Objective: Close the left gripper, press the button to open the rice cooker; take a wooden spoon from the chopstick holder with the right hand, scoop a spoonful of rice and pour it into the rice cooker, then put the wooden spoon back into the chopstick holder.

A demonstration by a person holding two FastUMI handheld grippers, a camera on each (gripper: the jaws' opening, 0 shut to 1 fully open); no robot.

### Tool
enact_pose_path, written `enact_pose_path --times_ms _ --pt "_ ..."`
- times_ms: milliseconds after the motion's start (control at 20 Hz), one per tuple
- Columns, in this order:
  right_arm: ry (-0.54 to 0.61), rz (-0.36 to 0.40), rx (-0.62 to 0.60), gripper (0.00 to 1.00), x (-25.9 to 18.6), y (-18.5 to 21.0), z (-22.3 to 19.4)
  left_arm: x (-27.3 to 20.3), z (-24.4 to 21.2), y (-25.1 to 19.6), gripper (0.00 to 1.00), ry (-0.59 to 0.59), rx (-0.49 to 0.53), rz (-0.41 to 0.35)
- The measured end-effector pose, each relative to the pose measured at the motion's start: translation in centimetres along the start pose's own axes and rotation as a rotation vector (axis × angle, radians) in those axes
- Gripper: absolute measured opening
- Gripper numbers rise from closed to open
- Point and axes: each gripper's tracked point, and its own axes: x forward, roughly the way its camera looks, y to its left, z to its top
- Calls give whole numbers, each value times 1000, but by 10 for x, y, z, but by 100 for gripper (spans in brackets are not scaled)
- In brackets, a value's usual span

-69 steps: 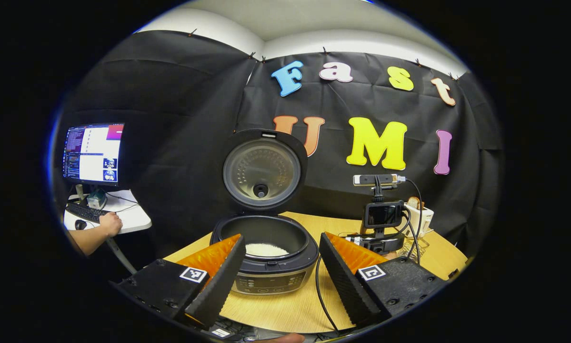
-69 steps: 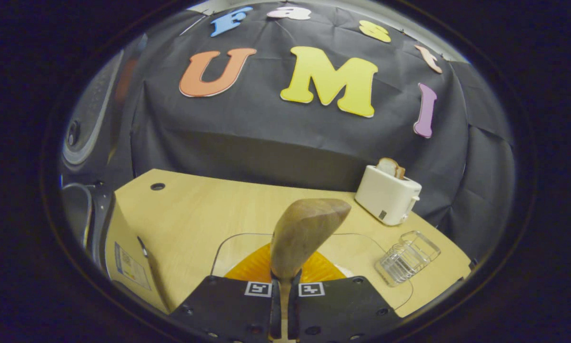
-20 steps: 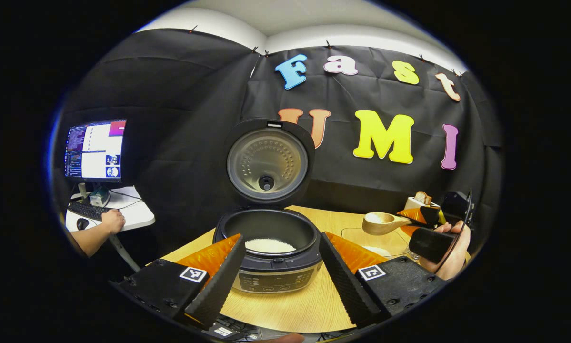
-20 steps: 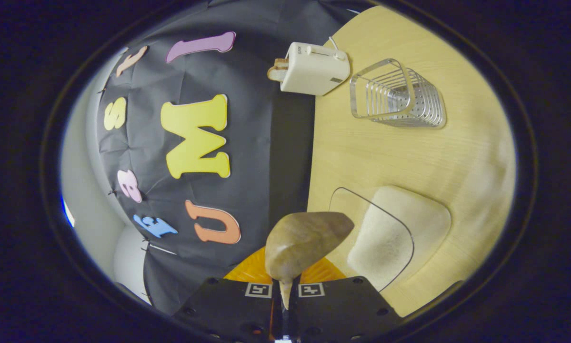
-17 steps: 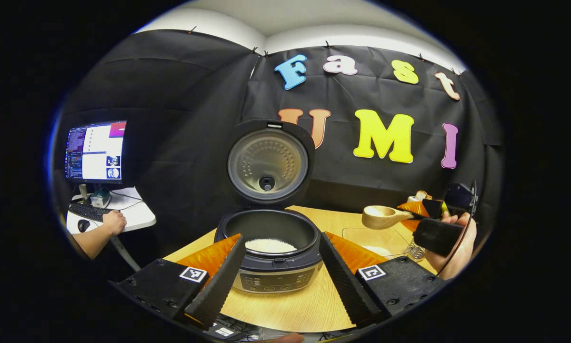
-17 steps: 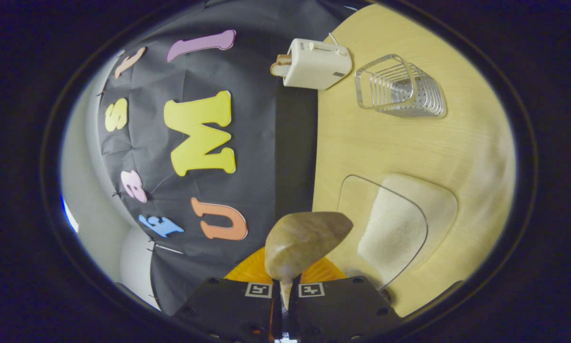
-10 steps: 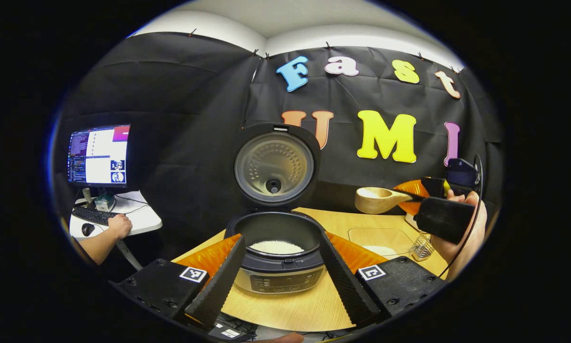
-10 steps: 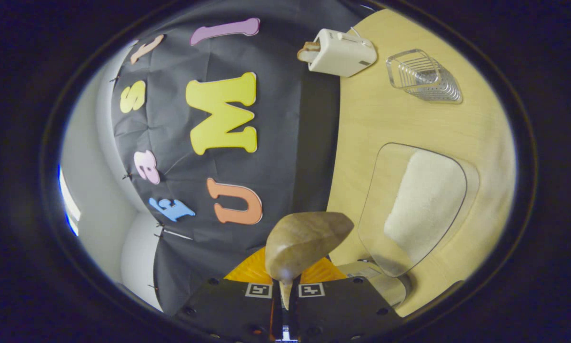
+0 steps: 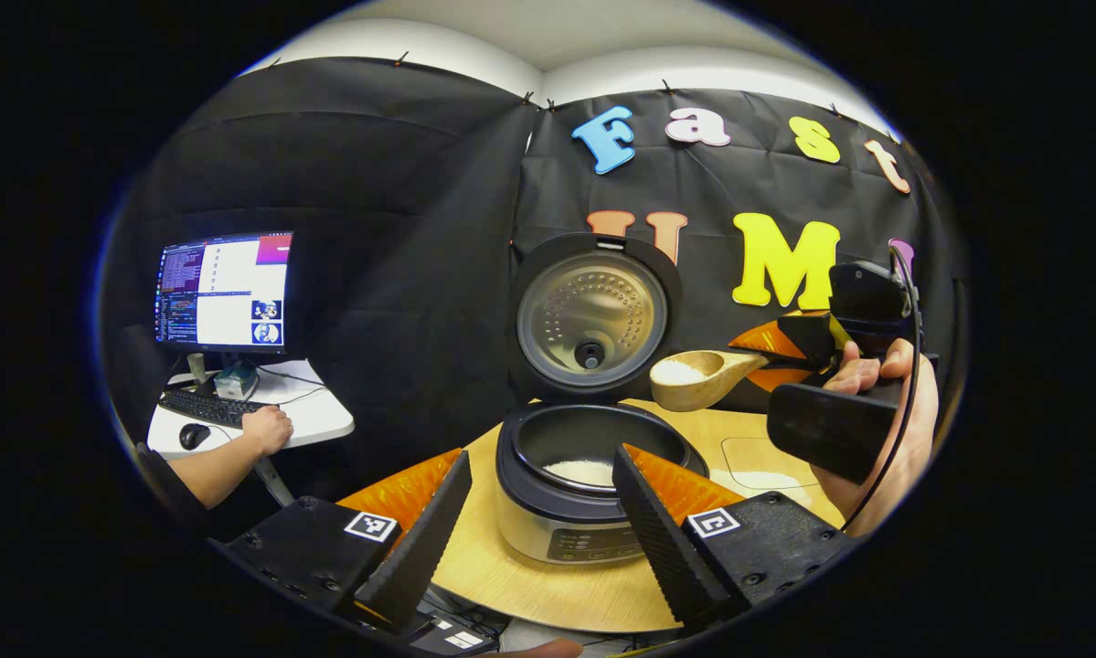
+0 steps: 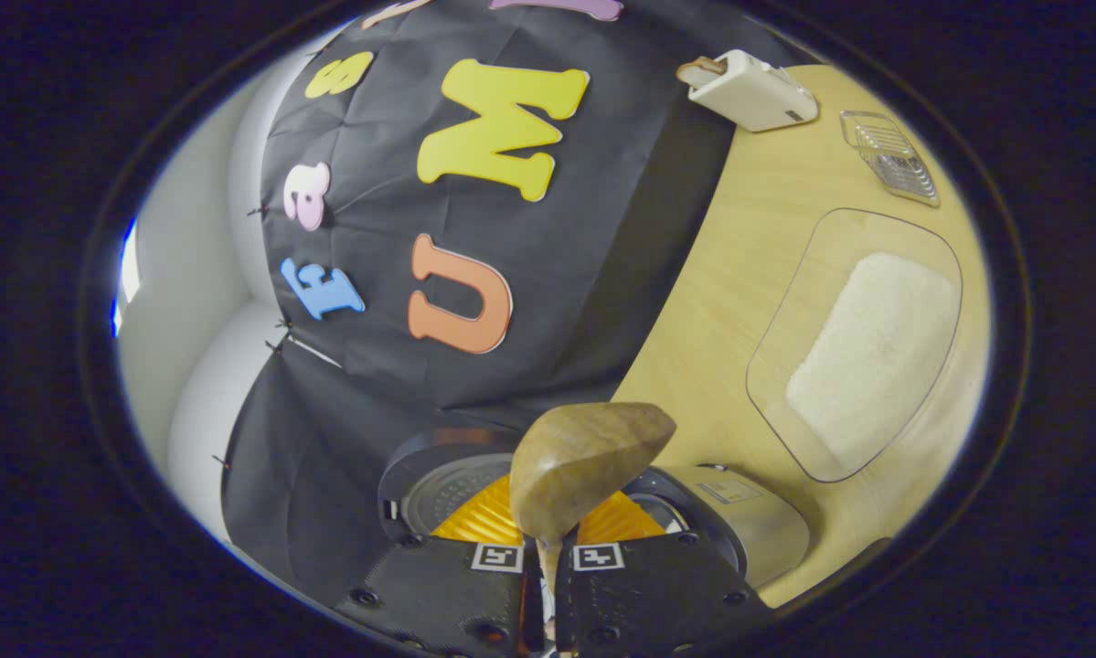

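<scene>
The rice cooker (image 9: 593, 484) stands on the wooden table with its lid (image 9: 591, 318) raised, white rice lying in its pot. My left gripper (image 9: 540, 512) is open in front of it, one finger at each side of the cooker. The wooden spoon (image 9: 698, 378), holding white rice, hangs level just right of and above the pot rim, gripped by my right gripper (image 9: 799, 340) in a hand. In the right gripper view, rolled sideways, my right gripper (image 10: 548, 571) is shut on the wooden spoon (image 10: 584, 466), with the rice cooker (image 10: 739, 530) just beyond the bowl.
A glass tray of rice (image 10: 863, 352) lies on the table (image 10: 721, 274); farther off stand a wire chopstick holder (image 10: 890, 155) and a white toaster (image 10: 753, 91). At the left a person's hand (image 9: 269, 429) rests at a keyboard under a monitor (image 9: 223, 292).
The right gripper has carried the spoon left and up from the rice tray to beside the cooker's rim. The left gripper's view has swung left, so the cooker sits farther right.
</scene>
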Motion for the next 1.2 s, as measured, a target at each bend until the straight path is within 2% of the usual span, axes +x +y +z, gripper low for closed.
enact_pose_path --times_ms 350,400,450,700,1150,1200 --pt "4 -77 -370 5 33 18 -22 3 -3 3 99 8 11 2" --pt "-3 -88 -431 5 35 21 -23 2 -1 1 94 4 13 0" --pt "-2 -93 -494 5 37 25 -25 2 0 0 99 3 15 -5" --pt "-39 -93 -747 5 39 42 -25 1 -1 3 99 2 40 5" --pt "-52 -78 -1025 5 38 64 -26 7 -6 17 99 13 34 46" --pt "-49 -75 -1060 6 38 67 -27 6 -5 18 94 11 38 50"
